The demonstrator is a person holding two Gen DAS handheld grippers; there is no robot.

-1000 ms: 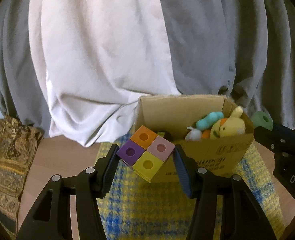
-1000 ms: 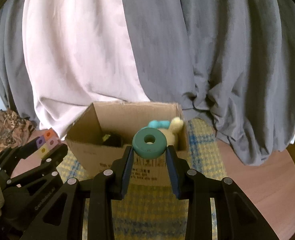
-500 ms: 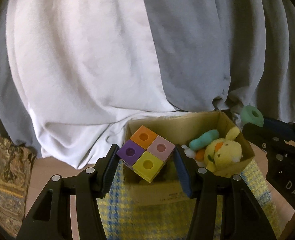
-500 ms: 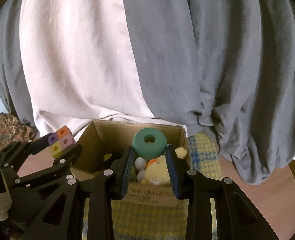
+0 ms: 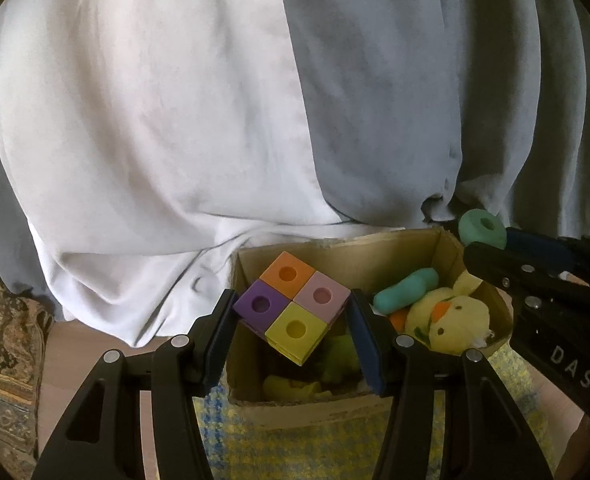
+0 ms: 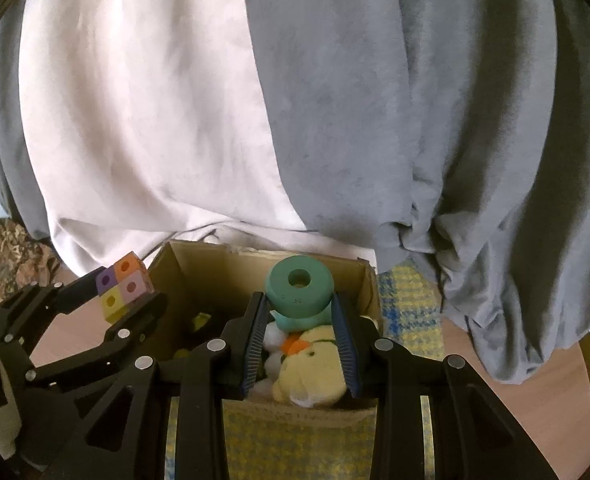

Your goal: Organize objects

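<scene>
My left gripper [image 5: 293, 312] is shut on a four-colour cube block [image 5: 293, 308] and holds it above the left half of an open cardboard box [image 5: 335, 252]. My right gripper [image 6: 299, 304] is shut on a green ring [image 6: 299, 285] and holds it above the right half of the same box [image 6: 199, 264]. The ring also shows at the right of the left wrist view [image 5: 482, 228]. The cube also shows at the left of the right wrist view [image 6: 122, 286]. Inside the box lie a yellow plush chick [image 5: 449, 322], a teal toy [image 5: 405, 290] and green pieces [image 5: 295, 388].
The box stands on a yellow and blue checked cloth [image 5: 295, 448] on a wooden table [image 6: 535, 400]. White and grey curtains [image 5: 215, 120] hang close behind. A patterned brown fabric [image 5: 3, 360] lies at the far left.
Both grippers have moved forward and up over the box with their objects still held. The box interior now lies below the fingers.
</scene>
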